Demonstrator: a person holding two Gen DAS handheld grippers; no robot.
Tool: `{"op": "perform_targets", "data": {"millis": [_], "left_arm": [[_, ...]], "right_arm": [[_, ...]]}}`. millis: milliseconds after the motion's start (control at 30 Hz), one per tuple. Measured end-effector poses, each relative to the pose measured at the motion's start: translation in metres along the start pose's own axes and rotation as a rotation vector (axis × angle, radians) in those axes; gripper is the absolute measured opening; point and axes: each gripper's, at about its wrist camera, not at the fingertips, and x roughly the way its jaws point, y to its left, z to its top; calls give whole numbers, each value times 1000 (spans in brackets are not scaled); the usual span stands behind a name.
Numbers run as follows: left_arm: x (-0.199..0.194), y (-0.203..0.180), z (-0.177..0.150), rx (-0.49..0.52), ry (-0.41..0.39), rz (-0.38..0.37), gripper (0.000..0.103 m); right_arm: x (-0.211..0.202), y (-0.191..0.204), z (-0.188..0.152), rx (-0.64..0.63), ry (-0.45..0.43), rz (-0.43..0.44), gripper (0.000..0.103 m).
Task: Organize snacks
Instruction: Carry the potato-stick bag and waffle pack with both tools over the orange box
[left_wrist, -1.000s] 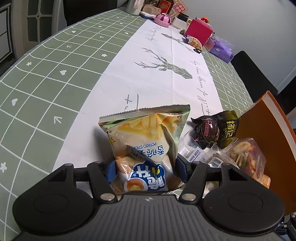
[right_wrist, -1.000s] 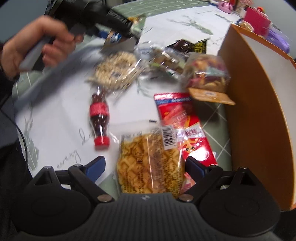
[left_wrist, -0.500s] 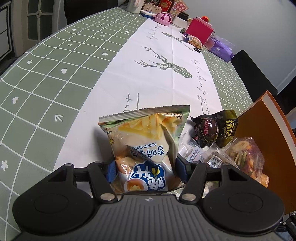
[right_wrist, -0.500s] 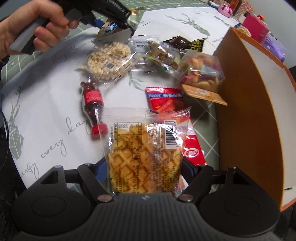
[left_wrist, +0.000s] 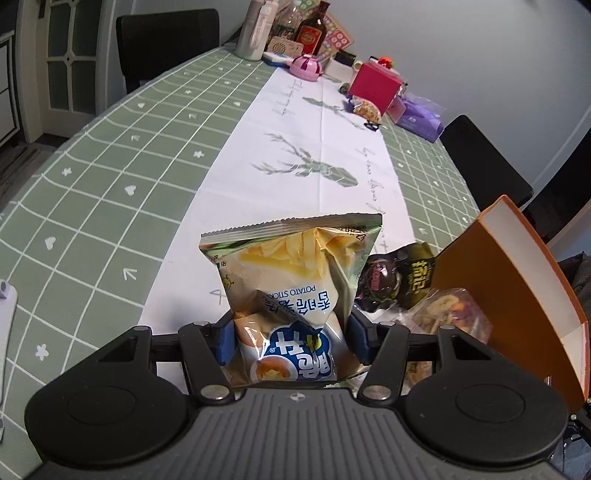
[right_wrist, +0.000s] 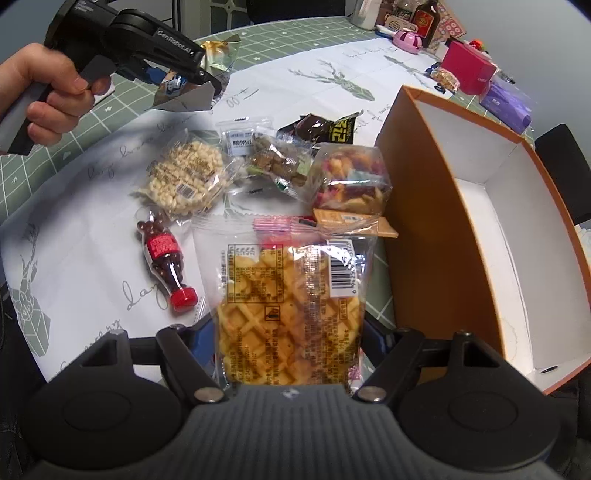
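Observation:
My left gripper (left_wrist: 290, 338) is shut on a potato stick bag (left_wrist: 291, 273), held above the table; it also shows at the upper left of the right wrist view (right_wrist: 184, 90). My right gripper (right_wrist: 288, 338) is shut on a clear waffle packet (right_wrist: 288, 306), lifted over the snacks. An open orange box (right_wrist: 413, 206) with a white inside stands to the right; its corner shows in the left wrist view (left_wrist: 517, 266). On the white runner lie a puffed rice cake (right_wrist: 184, 177), a cola-bottle candy (right_wrist: 166, 262), a dark snack bag (right_wrist: 328, 127) and a mixed chips bag (right_wrist: 351, 181).
A red snack pack (right_wrist: 284, 225) lies under the waffle packet. A pink box (left_wrist: 373, 86), a purple bag (left_wrist: 417, 118), a pink dish (left_wrist: 304, 66) and bottles (left_wrist: 310, 35) stand at the table's far end. Black chairs (left_wrist: 484, 166) stand at the table's edges.
My right gripper has closed on the waffle packet and lifted it off the table. My left gripper has risen and tilted up with the potato stick bag.

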Motion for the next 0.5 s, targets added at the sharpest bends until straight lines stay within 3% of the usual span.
{"op": "perform_targets", "data": {"millis": [200,500], "left_arm": [[-20,-31,13,59,-29,-21,67],[-47,-101,37,178,-80,-100,67]], "right_arm": [[-37,-24,16,89,-108,-18,74],[-110,-86,48,248,-276,-128,74]]}}
